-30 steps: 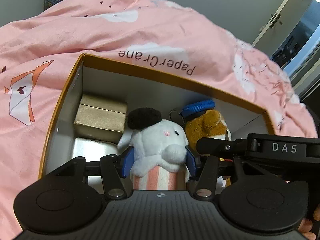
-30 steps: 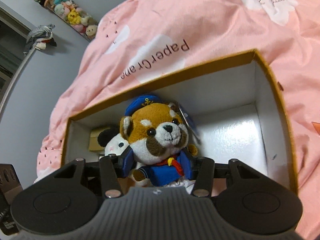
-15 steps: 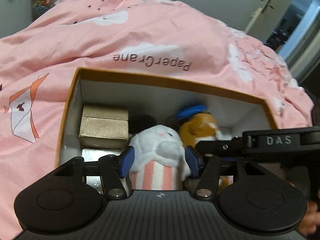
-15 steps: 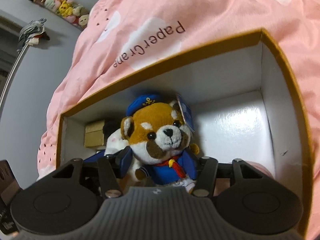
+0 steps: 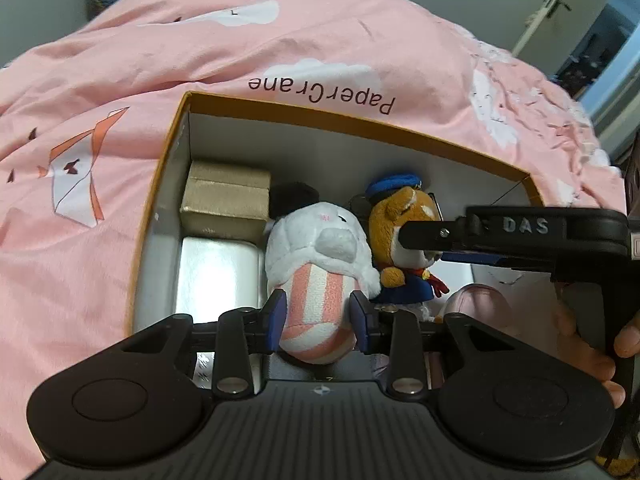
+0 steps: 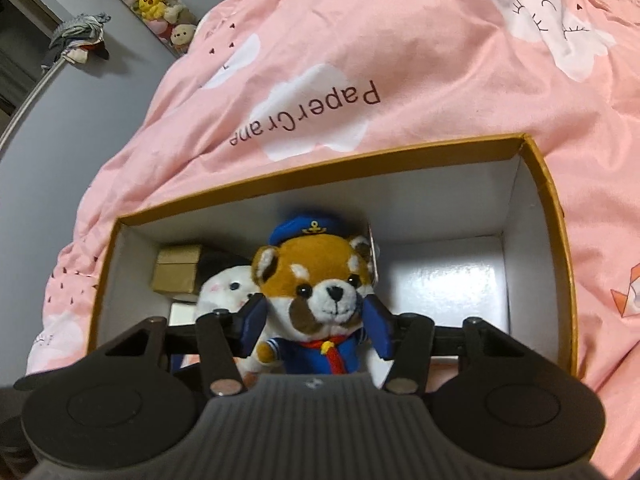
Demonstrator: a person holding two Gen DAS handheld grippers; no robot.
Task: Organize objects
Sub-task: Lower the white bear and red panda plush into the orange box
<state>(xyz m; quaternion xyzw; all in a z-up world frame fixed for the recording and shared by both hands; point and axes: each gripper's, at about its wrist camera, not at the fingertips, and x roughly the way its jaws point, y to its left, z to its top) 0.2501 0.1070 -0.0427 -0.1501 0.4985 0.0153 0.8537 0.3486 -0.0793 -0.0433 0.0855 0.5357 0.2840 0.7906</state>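
An orange-rimmed box [image 5: 360, 118] [image 6: 320, 164] with white walls lies on a pink duvet. A white plush with a pink-striped base [image 5: 316, 248] leans back inside it. My left gripper [image 5: 318, 318] is closing, and its blue pads press the striped base from both sides. Next to it stands a red panda plush in a blue sailor cap [image 6: 320, 280] [image 5: 400, 220]. My right gripper [image 6: 316, 324] holds it at the cheeks, jaws closing slightly. The right tool's black body [image 5: 520, 228] crosses the left wrist view, with a hand [image 5: 580, 344] on it.
A gold carton [image 5: 224, 200] [image 6: 176, 276] and a silver tin [image 5: 216, 276] fill the box's left end. A pink object [image 5: 476, 304] lies near the right tool. White box floor [image 6: 448, 280] shows right of the panda. The pink duvet [image 5: 320, 40] surrounds the box.
My left gripper let go of the white plush's body, drew back and closed lower, on its striped base; the plush tipped backward. The right gripper rolled slightly, keeping the panda.
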